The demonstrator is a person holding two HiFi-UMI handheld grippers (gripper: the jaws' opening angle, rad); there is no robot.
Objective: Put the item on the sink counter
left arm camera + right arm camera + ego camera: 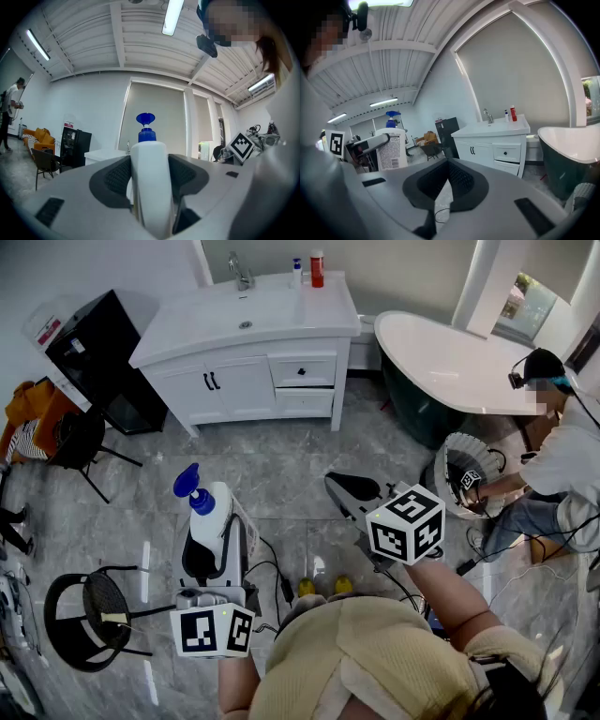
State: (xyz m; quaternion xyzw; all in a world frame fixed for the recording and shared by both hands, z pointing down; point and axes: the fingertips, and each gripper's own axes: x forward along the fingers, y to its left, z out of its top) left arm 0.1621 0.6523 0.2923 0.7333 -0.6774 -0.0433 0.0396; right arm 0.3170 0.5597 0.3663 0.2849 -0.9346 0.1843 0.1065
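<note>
A white pump bottle [208, 521] with a blue pump head stands upright between the pads of my left gripper [214, 554], which is shut on its body, held above the grey floor. In the left gripper view the bottle [149, 187] fills the gap between the dark pads, its blue pump [146, 119] on top. My right gripper [345, 491] hovers to the right, shut, with nothing in it. In the right gripper view its pads [459, 178] meet, and the bottle [391, 150] shows at left. The white sink counter [272, 310] is far ahead, well apart from both grippers.
On the counter stand a faucet [242, 273], a red bottle [317, 268] and a small bottle [297, 268]. A bathtub [450, 362] lies to the right, a black cabinet [103, 352] to the left, a round black chair [94, 610] near left. A person [562, 465] sits at far right.
</note>
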